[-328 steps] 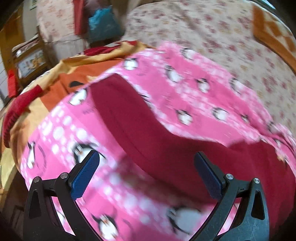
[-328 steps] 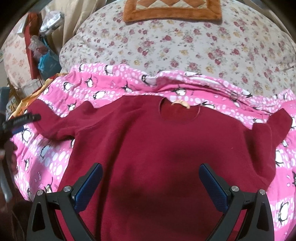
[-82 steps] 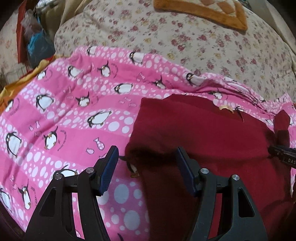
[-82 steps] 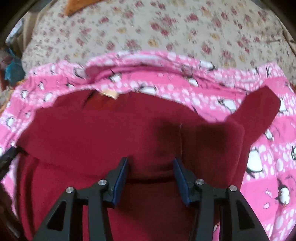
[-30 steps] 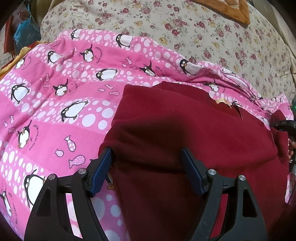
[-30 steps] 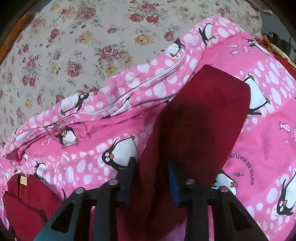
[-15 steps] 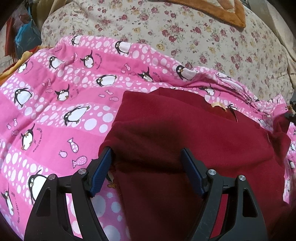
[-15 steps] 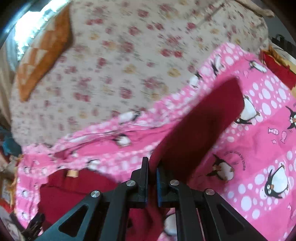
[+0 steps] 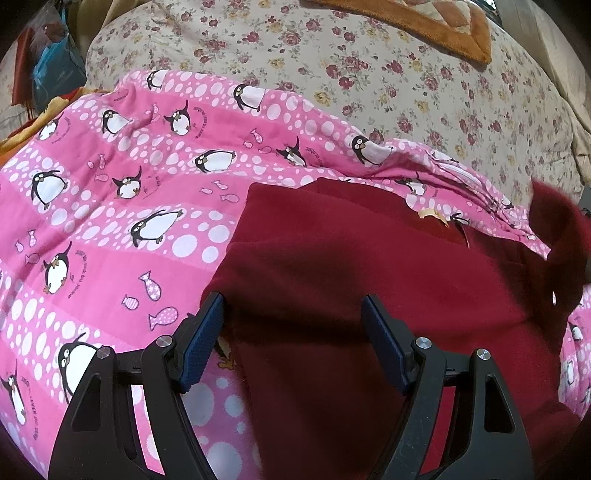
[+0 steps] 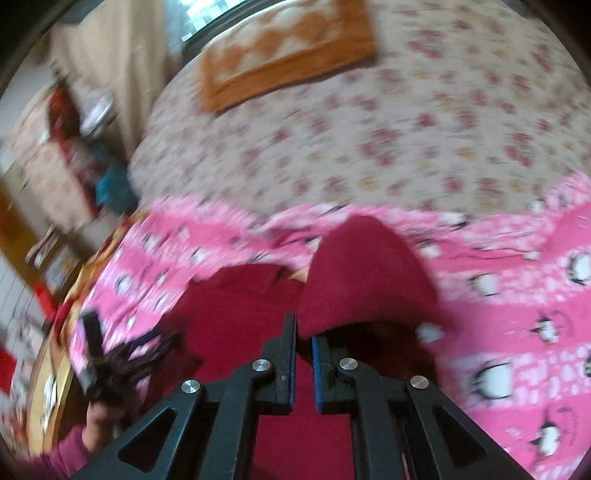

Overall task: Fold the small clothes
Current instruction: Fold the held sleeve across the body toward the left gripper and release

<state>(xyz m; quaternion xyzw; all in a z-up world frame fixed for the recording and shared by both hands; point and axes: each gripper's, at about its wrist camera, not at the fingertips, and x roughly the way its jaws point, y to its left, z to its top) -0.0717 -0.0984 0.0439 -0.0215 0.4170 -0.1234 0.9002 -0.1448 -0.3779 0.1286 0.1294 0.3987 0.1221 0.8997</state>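
Note:
A dark red sweater (image 9: 351,266) lies on a pink penguin blanket (image 9: 110,221), its left side folded in. My left gripper (image 9: 293,301) is open over the sweater's left edge; the fabric lies between its blue pads without being pinched. My right gripper (image 10: 303,328) is shut on the sweater's right sleeve (image 10: 365,273) and holds it raised above the sweater's body (image 10: 236,317). In the left wrist view the lifted sleeve (image 9: 557,229) shows at the right edge. The right wrist view is blurred; the left gripper (image 10: 92,354) and a hand (image 10: 103,417) appear at its lower left.
The blanket lies on a floral bedspread (image 9: 369,74) with an orange patterned mat (image 9: 424,26) at the far side. Bags and furniture (image 10: 74,155) crowd the room to the left of the bed. A tan neck label (image 9: 430,214) marks the collar.
The right gripper shut on the sleeve, lifted it off the blanket and swung it left toward the sweater's body. The left gripper stayed in place, open.

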